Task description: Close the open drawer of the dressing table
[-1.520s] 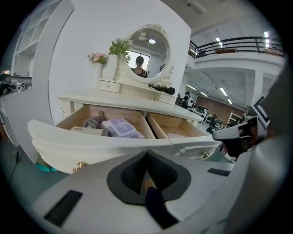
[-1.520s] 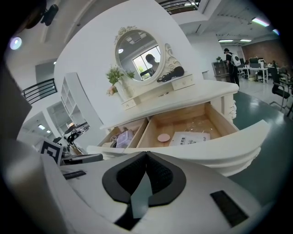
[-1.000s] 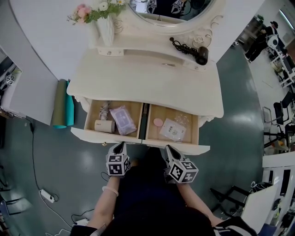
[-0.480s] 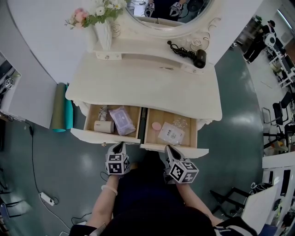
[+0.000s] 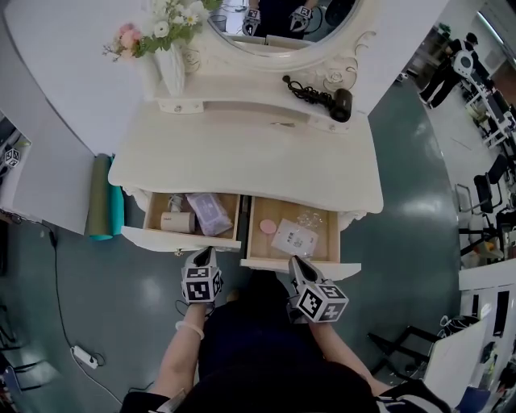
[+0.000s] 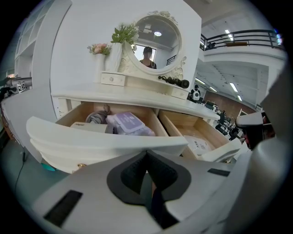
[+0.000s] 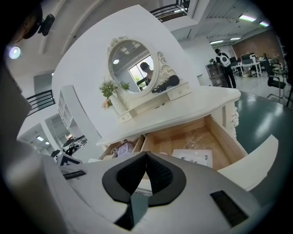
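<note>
The cream dressing table (image 5: 242,153) has two drawers pulled out. The left drawer (image 5: 179,239) shows less of its inside than the right drawer (image 5: 302,267). My left gripper (image 5: 202,254) is shut, its tips up against the left drawer's front panel (image 6: 105,141). My right gripper (image 5: 295,260) is shut too, at the near edge of the right drawer's front (image 7: 256,160). The left drawer holds a purple wipes pack (image 5: 208,214) and a white roll (image 5: 179,222). A pink disc (image 5: 267,227) and a white packet (image 5: 294,239) lie in the right one.
On the table's back shelf stand a vase of flowers (image 5: 172,68), an oval mirror (image 5: 274,20) and a black hair dryer (image 5: 334,101). Green and teal rolls (image 5: 103,198) lean at the table's left. A power strip (image 5: 85,357) and cable lie on the floor.
The left drawer has slid partly into the table with my left gripper behind it. The right drawer stays pulled out. My view has shifted a little.
</note>
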`<state>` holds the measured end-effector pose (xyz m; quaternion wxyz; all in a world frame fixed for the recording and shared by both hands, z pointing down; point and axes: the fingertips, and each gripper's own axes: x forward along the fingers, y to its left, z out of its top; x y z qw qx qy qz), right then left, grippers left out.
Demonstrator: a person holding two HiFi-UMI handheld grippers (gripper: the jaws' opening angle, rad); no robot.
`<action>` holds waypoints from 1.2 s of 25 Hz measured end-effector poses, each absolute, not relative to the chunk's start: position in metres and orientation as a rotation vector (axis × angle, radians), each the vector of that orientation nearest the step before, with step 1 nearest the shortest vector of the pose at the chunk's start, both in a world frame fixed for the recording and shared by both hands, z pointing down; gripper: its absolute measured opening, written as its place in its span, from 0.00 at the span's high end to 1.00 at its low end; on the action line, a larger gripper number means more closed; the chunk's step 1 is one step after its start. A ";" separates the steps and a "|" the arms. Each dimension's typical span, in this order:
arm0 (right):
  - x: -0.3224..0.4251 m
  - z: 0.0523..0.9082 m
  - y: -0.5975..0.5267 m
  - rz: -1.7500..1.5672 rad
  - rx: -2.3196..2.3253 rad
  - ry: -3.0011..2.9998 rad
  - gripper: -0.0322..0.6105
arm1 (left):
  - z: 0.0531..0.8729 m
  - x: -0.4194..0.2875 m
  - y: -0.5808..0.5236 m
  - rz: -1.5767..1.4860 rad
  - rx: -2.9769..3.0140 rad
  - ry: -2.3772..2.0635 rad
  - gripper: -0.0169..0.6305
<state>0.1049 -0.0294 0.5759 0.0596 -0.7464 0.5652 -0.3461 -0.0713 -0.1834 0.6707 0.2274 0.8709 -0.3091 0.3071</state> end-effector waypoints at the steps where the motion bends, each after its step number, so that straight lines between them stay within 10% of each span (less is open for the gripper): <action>1: 0.107 0.575 -0.029 -1.047 -2.262 1.706 0.93 | 0.671 -0.070 -0.186 0.845 2.396 -0.854 0.95; 30: 0.160 0.551 -0.021 -1.001 -2.280 1.550 0.93 | 0.672 -0.014 -0.255 0.830 2.422 -0.889 0.95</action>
